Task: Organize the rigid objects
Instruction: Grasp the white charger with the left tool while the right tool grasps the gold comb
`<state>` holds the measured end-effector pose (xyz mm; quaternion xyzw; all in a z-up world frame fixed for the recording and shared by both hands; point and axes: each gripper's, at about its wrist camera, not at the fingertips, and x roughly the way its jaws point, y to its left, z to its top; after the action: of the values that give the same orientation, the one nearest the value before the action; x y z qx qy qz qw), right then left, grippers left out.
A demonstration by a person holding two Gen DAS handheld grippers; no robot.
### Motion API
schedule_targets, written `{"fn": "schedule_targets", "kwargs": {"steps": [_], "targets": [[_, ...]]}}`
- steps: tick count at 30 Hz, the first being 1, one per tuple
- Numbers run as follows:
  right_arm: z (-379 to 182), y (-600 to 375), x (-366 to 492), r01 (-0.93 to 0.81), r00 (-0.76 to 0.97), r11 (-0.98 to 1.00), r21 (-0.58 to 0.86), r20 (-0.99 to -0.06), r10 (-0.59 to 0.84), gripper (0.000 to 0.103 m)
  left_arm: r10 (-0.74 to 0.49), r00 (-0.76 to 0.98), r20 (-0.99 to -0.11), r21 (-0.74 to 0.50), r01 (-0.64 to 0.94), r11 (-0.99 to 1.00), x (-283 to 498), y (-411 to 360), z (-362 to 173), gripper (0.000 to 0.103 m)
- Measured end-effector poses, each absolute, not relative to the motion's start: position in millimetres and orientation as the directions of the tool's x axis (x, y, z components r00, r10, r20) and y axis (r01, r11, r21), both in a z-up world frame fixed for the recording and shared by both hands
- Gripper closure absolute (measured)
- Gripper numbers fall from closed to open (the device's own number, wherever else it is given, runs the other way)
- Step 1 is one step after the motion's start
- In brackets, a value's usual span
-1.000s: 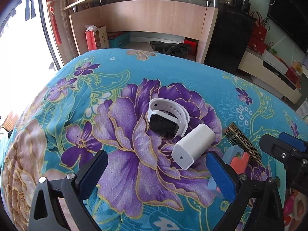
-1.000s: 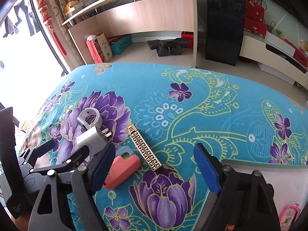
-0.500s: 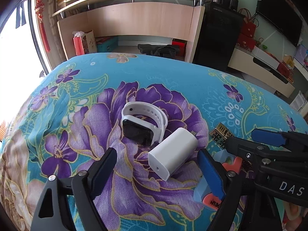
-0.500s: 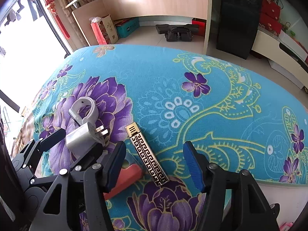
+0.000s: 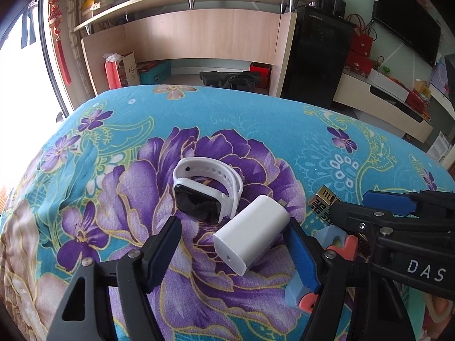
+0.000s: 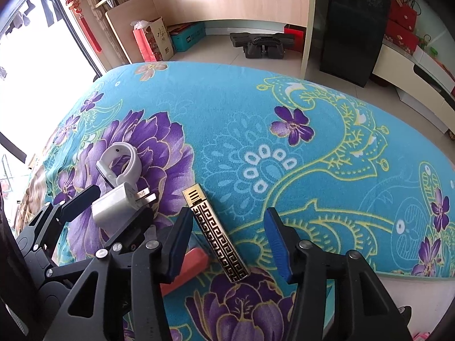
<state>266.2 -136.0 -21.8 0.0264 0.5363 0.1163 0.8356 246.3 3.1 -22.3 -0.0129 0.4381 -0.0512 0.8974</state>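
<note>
In the left wrist view a turquoise cloth printed with large purple flowers (image 5: pixel 119 147) covers the rounded surface; behind it stand a pale wooden desk with a curved shelf (image 5: pixel 199 34), a black cabinet (image 5: pixel 315 56) and a low white unit stacked with red boxes (image 5: pixel 378 93); the left gripper (image 5: pixel 231 251) is spread wide and holds nothing, its blue-padded fingers flanking a white rectangular plug charger (image 5: pixel 251 238) lying on the cloth; a white-strapped smartwatch with a dark screen (image 5: pixel 204 193) rests just beyond the charger. In the right wrist view the right gripper (image 6: pixel 227 241) is likewise wide open and empty, poised over a slim black-and-gold bar with a Greek-key pattern (image 6: pixel 217 234) lying on the cloth; a coral-red object (image 6: pixel 187 267), partly hidden, lies just beside the bar; bright window light fills the left edge, and tiled floor shows beyond the cloth.
</note>
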Motion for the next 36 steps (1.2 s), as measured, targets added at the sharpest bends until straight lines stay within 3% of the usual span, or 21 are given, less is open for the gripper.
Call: {"fn": "schedule_targets", "kwargs": {"steps": [7,12,36], "targets": [[-24,-133,268,-0.173,0.394,0.966,0.192,-0.885,0.247,0.060,-0.152,0.600,-0.785,-0.092,0.129,0.987,245,0,-18,0.053],[-24,-132,266,-0.180,0.392,0.960,0.215,-0.879,0.271,0.071,-0.148,0.583,-0.799,-0.080,0.141,0.987,243,1,-15,0.053],[-39,-129,260,-0.156,0.386,0.977,0.146,-0.901,0.197,0.080,-0.078,0.519,-0.851,-0.074,0.028,0.997,231,19,-11,0.053]]}}
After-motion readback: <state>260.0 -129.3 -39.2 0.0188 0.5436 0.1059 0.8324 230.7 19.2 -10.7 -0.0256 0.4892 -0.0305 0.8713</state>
